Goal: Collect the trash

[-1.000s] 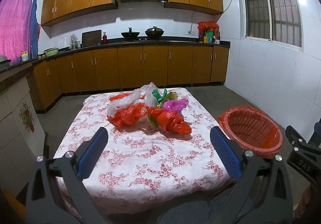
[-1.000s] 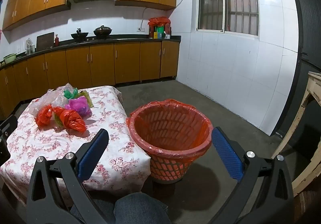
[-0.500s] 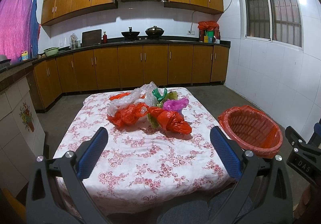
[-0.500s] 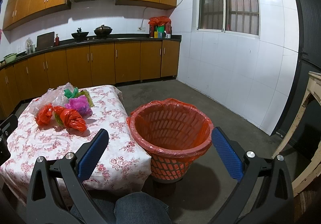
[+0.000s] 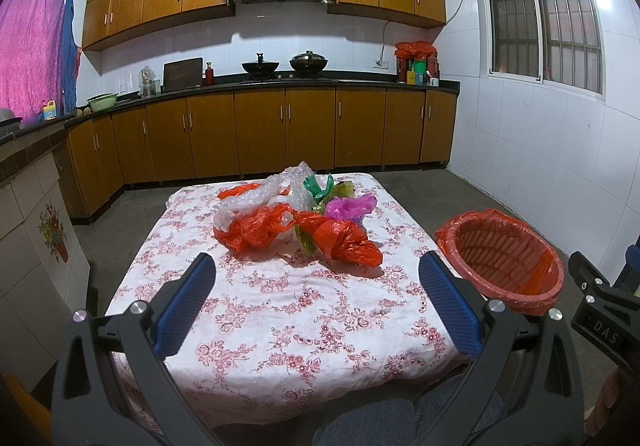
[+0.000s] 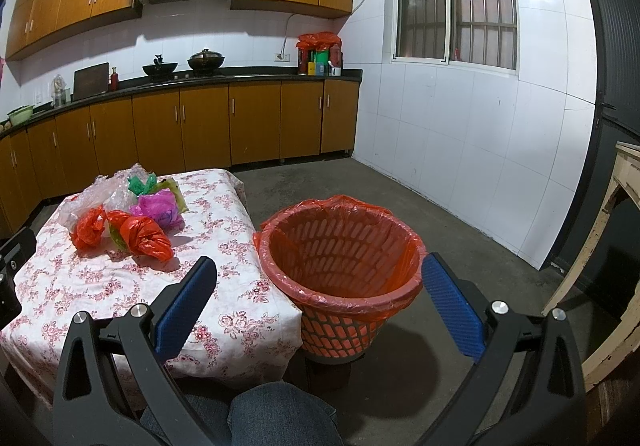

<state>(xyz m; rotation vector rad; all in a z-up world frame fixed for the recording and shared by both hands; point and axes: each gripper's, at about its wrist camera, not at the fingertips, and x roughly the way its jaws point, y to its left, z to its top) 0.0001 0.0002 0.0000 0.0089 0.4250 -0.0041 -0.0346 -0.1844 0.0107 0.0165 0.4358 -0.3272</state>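
A kitchen with a low table (image 5: 256,326) under a flowered cloth, a heap of crumpled plastic bags (image 5: 296,218) on its far half, and a basket (image 6: 340,258) lined with an orange bag standing on the floor just beside the table's right edge. Nothing has been collected yet, by the look of it: the basket's inside shows only its liner.

The heap lies straight ahead of the left gripper (image 5: 316,278), beyond a stretch of bare cloth, and up and to the left of the right gripper (image 6: 320,286), which faces the basket instead. The left one looks the nearer and better aligned for a first pick; the right sits closest to the drop point.

Nearest piece in the heap is a twisted orange bag (image 5: 340,240), its long axis running from upper left to lower right in the left wrist view, so a grasp across its middle would meet it roughly square.

Both grippers are held low and level at the near edge of the table, above a denim-clad knee (image 6: 280,414), fingers spread wide and gripping nothing. The right gripper's frame shows at the far right of the left wrist view.
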